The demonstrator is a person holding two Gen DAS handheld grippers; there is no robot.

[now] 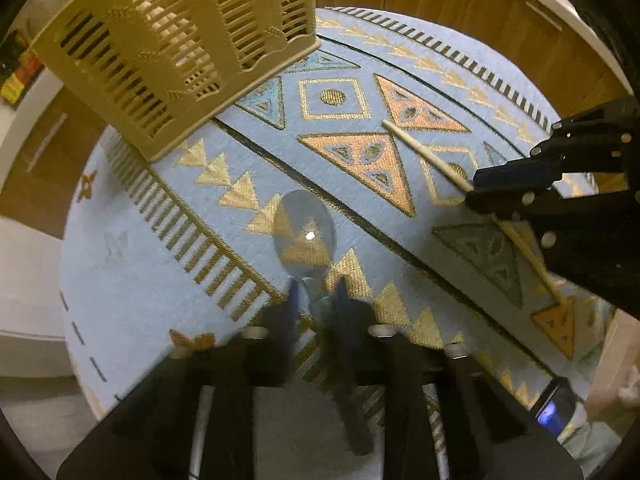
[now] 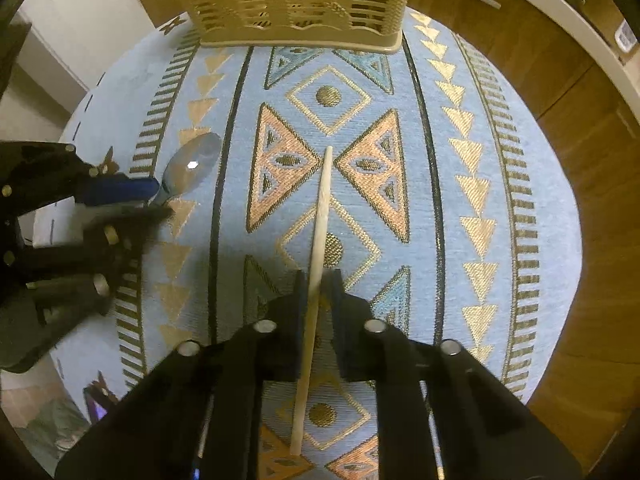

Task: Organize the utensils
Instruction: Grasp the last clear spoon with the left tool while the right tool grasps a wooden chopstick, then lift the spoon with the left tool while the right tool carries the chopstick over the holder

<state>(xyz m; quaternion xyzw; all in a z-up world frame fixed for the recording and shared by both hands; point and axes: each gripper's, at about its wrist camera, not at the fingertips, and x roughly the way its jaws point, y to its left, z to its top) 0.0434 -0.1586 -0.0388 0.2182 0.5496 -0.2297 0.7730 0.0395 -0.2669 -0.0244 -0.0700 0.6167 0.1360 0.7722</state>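
While both tongs sit low over the patterned cloth, notes by item:

Surface: round table (image 2: 560, 216) under a light blue cloth (image 2: 500, 140) with gold and orange triangles, diamonds and dark stripes; wooden floor past its edge.

Left gripper (image 1: 314, 292): fingers closed in on the neck of a spoon, one finger each side, apparently touching it. Blue pads show on the fingers (image 1: 294, 300). From the right wrist view the same tongs (image 2: 158, 202) come in from the left edge of the table.

Spoon (image 1: 306, 232): shiny metal, bowl pointing away from the left tongs, a bright glint in the bowl. Handle hidden between and under the fingers. Whether it rests on the cloth or is raised just above it, I cannot tell. Also seen in the right wrist view (image 2: 192, 164), near the left edge of the cloth.

Right gripper (image 2: 318, 284): fingers closed on a chopstick, gripping it partway along its length. Left wrist view shows it (image 1: 470, 190) reaching in from the right side.

Chopstick (image 2: 320, 224): pale wood, single, long and thin, running along the centre band of the cloth, one end towards the basket, the other back past the fingers. Also visible in the left view (image 1: 420, 148).

Basket (image 2: 296, 0): beige slatted plastic holder, upright at the far edge of the table, well apart from both utensils. Left view shows it (image 1: 168, 52) at upper left; contents not clear.
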